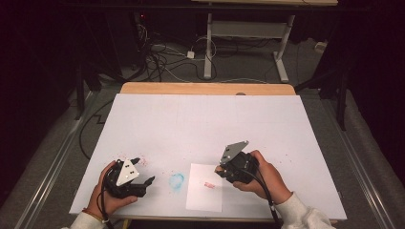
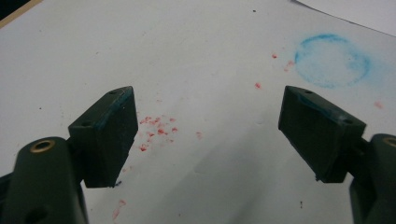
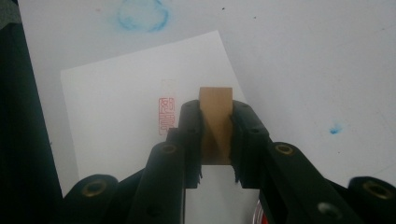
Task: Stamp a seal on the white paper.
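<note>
Right gripper view shows our right gripper pinching the wooden stamp just above the paper, beside its red imprint, while our left gripper idles spread apart.

A white sheet was laid over a wooden table, whose bare wood was seen along the far edge. Near the near edge, a smaller white paper bearing a red mark was placed, with a blue smudge just beside it. The left gripper was held near the near left corner. The right gripper was held over the paper's right edge.
</note>
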`<control>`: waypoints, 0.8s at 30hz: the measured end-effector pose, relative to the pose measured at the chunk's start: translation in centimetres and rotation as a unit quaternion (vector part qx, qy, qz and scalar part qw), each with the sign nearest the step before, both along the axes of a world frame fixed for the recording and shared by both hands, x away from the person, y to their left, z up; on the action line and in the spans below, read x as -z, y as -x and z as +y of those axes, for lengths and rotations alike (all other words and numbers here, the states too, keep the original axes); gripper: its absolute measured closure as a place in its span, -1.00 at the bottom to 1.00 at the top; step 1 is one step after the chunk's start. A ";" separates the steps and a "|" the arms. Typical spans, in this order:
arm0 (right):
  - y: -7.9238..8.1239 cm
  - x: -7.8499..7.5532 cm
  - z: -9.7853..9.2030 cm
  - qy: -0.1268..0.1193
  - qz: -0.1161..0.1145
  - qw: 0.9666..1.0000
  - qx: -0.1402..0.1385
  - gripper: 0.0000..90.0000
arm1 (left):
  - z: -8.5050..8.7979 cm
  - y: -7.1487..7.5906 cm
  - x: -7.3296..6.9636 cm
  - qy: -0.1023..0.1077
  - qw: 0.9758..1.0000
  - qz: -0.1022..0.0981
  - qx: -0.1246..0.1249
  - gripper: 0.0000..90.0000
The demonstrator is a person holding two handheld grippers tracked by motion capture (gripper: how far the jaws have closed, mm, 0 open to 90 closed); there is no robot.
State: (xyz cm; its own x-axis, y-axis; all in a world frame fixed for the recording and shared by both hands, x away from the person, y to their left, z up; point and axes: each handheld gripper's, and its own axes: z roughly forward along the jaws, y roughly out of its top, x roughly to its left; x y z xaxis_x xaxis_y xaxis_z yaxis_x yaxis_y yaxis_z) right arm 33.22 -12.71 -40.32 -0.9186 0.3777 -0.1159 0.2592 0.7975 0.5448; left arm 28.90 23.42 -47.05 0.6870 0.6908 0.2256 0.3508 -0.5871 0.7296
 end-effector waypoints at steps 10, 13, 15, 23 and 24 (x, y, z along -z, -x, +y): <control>-0.5 -0.7 -1.8 -0.005 -0.008 1.000 0.024 0.68 | 0.1 -0.2 0.1 0.000 1.000 -0.004 0.002 -0.57; -0.7 -0.8 -2.3 -0.006 -0.007 1.000 0.029 0.68 | 0.1 -0.3 0.1 -0.001 1.000 -0.004 0.003 -0.57; -0.8 -0.9 -2.6 -0.008 -0.010 0.999 0.033 0.68 | 0.2 -0.4 0.1 0.001 1.000 -0.004 0.004 -0.57; -1.3 -1.2 -4.0 -0.009 -0.015 0.998 0.055 0.68 | 0.3 -0.3 0.2 0.007 1.000 0.001 0.000 -0.57; -1.3 -1.3 -4.2 -0.007 -0.015 0.998 0.059 0.68 | 0.3 -0.3 0.1 0.004 1.000 -0.004 0.003 -0.57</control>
